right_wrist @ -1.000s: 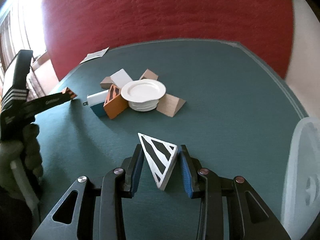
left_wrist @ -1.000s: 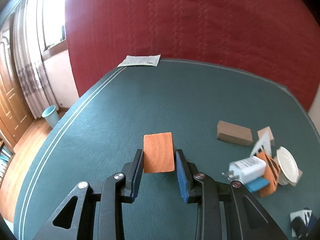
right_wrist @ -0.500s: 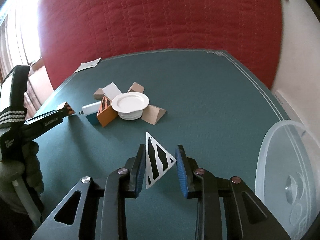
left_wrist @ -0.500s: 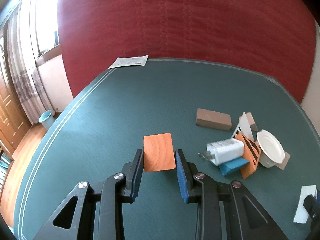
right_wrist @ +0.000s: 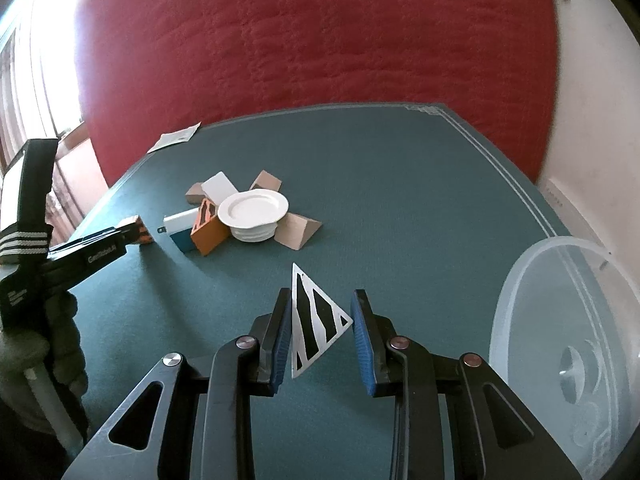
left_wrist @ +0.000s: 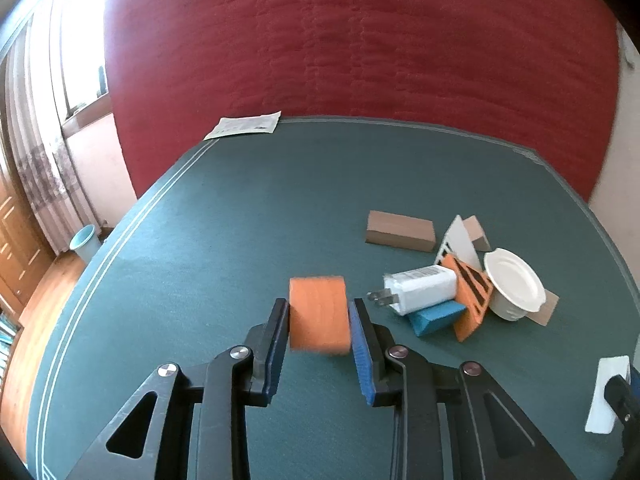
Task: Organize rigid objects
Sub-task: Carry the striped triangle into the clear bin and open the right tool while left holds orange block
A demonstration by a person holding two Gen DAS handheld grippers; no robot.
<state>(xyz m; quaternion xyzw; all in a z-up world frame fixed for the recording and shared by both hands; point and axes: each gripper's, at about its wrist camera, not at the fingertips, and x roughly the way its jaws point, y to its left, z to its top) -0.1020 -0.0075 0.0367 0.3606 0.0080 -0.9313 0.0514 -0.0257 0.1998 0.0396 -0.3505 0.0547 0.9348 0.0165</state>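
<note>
My left gripper point(left_wrist: 319, 322) is shut on an orange wooden block point(left_wrist: 318, 314), held above the green table. My right gripper point(right_wrist: 320, 326) is shut on a white triangle with black stripes point(right_wrist: 314, 320), also held above the table. In the right wrist view the left gripper point(right_wrist: 132, 236) shows at the far left, holding the orange block point(right_wrist: 140, 234). A pile lies on the table: a white plate stack point(right_wrist: 253, 212), a white charger plug point(left_wrist: 418, 288), a blue block point(left_wrist: 434, 316), an orange striped block point(left_wrist: 470, 296), a brown block point(left_wrist: 400, 231) and a tan wedge point(right_wrist: 300, 232).
A clear plastic round container point(right_wrist: 560, 344) stands at the right edge of the table. A sheet of paper point(left_wrist: 244, 125) lies at the far left corner. A white object point(left_wrist: 606, 392) shows at the lower right of the left wrist view. A red quilted wall stands behind the table.
Both grippers have swung right with their blocks still held. The plastic container has come further into the right wrist view, and the pile has shifted left in both views.
</note>
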